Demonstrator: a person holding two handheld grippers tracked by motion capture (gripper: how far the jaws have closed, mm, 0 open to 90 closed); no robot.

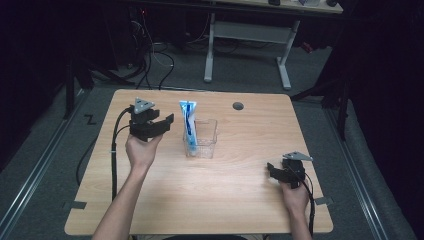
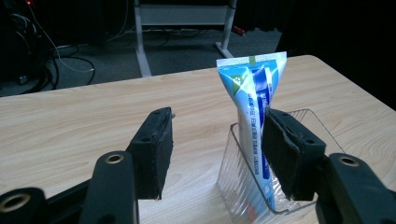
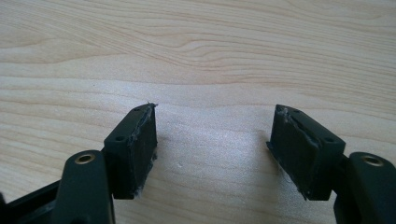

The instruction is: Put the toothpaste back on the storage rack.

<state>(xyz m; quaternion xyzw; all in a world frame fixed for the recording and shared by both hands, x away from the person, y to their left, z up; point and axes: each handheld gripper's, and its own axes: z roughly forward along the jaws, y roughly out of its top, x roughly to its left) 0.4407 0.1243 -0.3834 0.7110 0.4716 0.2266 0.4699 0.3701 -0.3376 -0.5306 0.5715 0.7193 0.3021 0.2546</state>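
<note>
Left tool [image 2: 217, 156] hovering released beside the toothpaste tube [image 2: 254, 112]
Toothpaste tube is standing upright in a clear plastic holder [image 1: 206, 136] mid-tabletop [image 1: 240, 200]; right tool [image 3: 212, 149] is resting released, well apart, near the person's edge.

The high view looks forward and down from above the person's side, taking in the whole surface [image 1: 200, 200]. The left gripper view sits low, facing level across it toward the toothpaste tube [image 2: 254, 102], which the high view shares. The right gripper view tilts down, close over bare wood.
</note>
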